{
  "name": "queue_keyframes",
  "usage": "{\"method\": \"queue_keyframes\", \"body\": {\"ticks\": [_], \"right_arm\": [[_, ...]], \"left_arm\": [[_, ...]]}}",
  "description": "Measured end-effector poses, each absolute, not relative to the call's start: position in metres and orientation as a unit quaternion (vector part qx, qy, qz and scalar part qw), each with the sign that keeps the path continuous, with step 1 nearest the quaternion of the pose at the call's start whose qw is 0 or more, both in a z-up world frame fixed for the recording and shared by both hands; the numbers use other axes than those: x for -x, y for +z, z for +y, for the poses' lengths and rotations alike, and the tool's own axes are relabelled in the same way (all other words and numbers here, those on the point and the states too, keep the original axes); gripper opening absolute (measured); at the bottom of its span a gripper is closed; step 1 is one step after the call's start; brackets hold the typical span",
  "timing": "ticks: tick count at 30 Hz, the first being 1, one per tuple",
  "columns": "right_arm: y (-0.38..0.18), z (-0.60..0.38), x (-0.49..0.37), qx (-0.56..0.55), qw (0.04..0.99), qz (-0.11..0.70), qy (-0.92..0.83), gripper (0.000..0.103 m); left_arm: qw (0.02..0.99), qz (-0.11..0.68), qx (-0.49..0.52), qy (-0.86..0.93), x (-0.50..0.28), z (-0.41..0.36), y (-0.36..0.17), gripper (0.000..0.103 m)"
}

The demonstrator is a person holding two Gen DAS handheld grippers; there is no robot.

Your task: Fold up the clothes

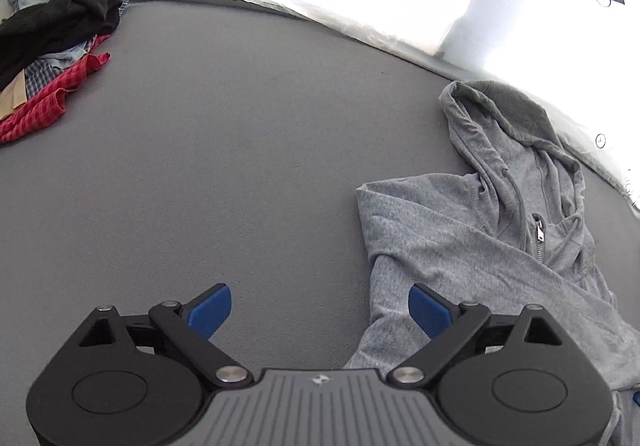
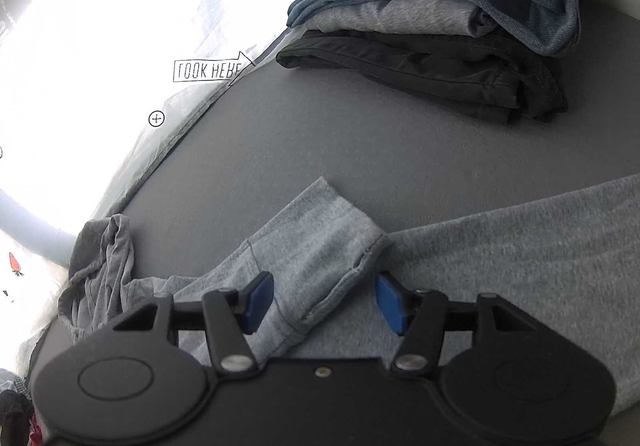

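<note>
While both hover low, left tool agape, right tool straddling hoodie sleeve

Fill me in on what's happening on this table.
A person with two handheld grippers is folding a grey hoodie on the grey table. Both the left gripper and the right gripper are open; the right hangs over a folded-in sleeve. Folded clothes are stacked aside; an unfolded pile waits.

One hoodie, two heaps of clothes

One grey hoodie lies out; one folded stack (three garments visible); one unfolded pile, count unclear.
</note>
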State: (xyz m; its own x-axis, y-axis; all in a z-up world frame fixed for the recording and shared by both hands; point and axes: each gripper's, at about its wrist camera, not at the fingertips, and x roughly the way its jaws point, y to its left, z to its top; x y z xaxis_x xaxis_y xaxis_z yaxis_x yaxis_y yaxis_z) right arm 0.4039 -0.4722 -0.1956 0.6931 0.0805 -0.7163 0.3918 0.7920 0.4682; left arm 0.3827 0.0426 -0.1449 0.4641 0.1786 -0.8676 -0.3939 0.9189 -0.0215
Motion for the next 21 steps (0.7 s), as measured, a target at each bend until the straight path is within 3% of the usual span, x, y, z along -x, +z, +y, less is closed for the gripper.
{"method": "queue_keyframes", "body": {"ticks": [1,3,4,5,10,12,18,21], "right_arm": [[-0.192,-0.469,-0.405,-0.298,0.872,0.377,-0.092,0.055],[-0.185,-0.462,-0.408,-0.274,0.884,0.367,-0.095,0.034],[-0.181,-0.459,-0.410,-0.262,0.889,0.362,-0.096,0.010],[-0.178,-0.456,-0.411,-0.251,0.894,0.357,-0.098,0.008],[-0.153,-0.426,-0.418,-0.167,0.924,0.331,-0.091,0.008],[-0.135,-0.394,-0.416,-0.115,0.941,0.313,-0.055,0.008],[-0.105,-0.277,-0.407,0.011,0.960,0.259,0.103,0.008],[-0.118,-0.210,-0.399,0.056,0.940,0.263,0.211,0.008]], "left_arm": [[0.847,0.496,0.082,0.173,-0.388,0.034,-0.152,0.095],[0.834,0.517,0.048,0.187,-0.399,0.023,-0.169,0.095],[0.827,0.528,0.031,0.193,-0.404,0.017,-0.177,0.095],[0.825,0.529,0.032,0.199,-0.406,0.015,-0.181,0.095],[0.824,0.525,0.066,0.203,-0.399,0.027,-0.185,0.103],[0.817,0.524,0.130,0.200,-0.393,0.046,-0.189,0.103],[0.835,0.500,0.119,0.196,-0.383,0.041,-0.191,0.103],[0.841,0.491,0.119,0.196,-0.380,0.041,-0.191,0.103]]}}
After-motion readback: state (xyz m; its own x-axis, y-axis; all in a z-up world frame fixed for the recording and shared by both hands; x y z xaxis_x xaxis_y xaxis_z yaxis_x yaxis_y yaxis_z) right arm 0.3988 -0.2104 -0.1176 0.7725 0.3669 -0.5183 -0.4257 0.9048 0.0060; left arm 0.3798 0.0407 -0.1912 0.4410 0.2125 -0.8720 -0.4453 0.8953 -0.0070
